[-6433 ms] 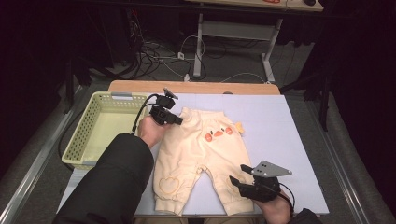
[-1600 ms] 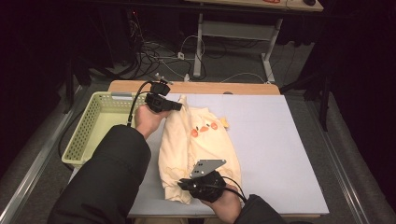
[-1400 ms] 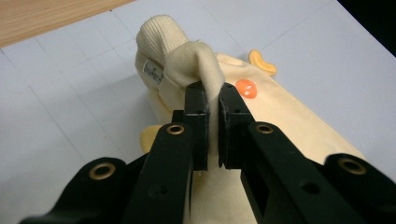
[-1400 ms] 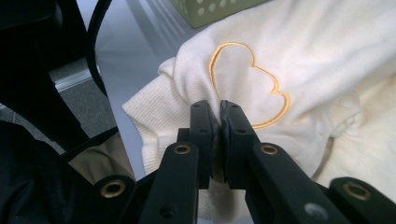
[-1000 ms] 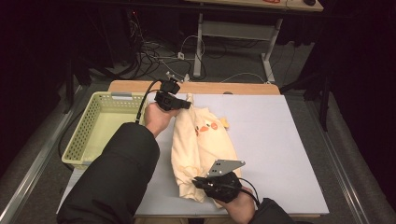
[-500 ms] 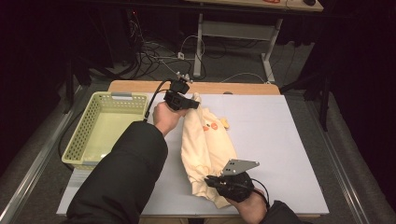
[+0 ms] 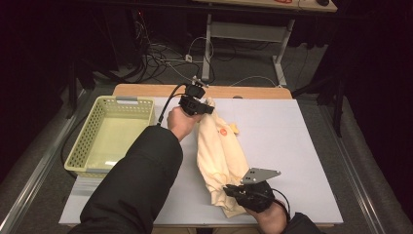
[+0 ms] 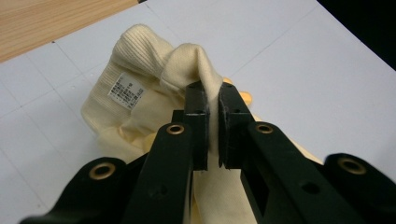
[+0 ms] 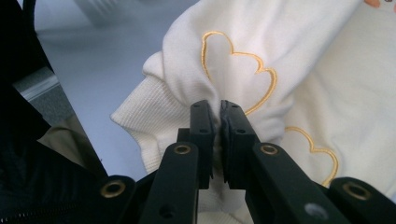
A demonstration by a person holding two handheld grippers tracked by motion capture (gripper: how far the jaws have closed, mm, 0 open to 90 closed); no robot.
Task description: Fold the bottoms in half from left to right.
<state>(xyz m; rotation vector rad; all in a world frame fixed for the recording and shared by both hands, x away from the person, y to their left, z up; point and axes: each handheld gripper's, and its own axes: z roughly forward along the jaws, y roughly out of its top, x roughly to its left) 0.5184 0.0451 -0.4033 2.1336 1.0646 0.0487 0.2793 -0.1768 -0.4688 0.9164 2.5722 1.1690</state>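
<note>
Jaws of left gripper point(image 7: 198, 105) and right gripper point(image 7: 247, 192) clamped on folded cream pants point(image 7: 220, 155), frame center on table point(image 7: 292, 146); thin pinches might slip, undoing fold.

Cream trousers point(image 7: 220, 155) with orange outlines, pale yellow basket point(image 7: 89, 140), white mat point(image 7: 292, 141)

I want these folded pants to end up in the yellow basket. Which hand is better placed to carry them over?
Probably the left. Its tool grips the pants at the ribbed waistband and sits close to the basket; the right tool holds the cuff end, farther away.
</note>
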